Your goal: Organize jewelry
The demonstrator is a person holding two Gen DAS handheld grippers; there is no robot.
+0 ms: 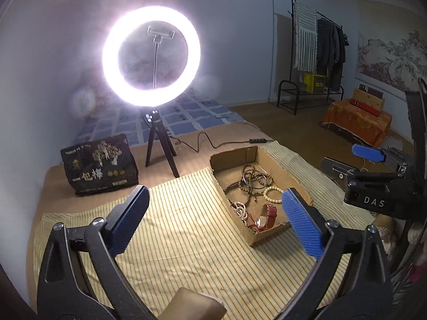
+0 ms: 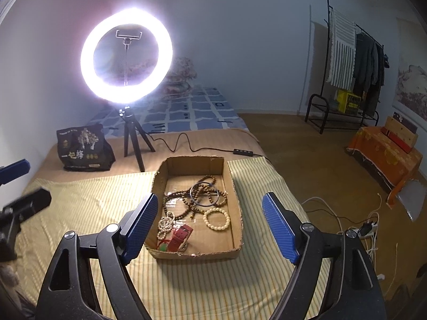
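Shallow open cardboard box (image 2: 236, 202) sits on a yellow striped cloth (image 2: 88, 205) spread over a bed, holding brown wooden bead strands (image 2: 186, 209), a dark thin bangle (image 2: 204, 196), a cream bead bracelet (image 2: 216, 218), a pale small-bead bracelet (image 2: 165, 225) and a red leather watch strap (image 2: 181, 236). Behind it on the bed: lit ring light on a black tripod (image 2: 134, 138), black printed bag (image 2: 82, 148); clothes rack (image 2: 355, 80) by the far wall. Left gripper (image 1: 213, 224) and right gripper (image 2: 210, 229) fingers spread wide, empty, above the cloth, touching nothing.

The right gripper (image 2: 210, 229) hangs with jaws wide apart above a cardboard tray (image 2: 234, 186) of beaded bracelets (image 2: 216, 219).
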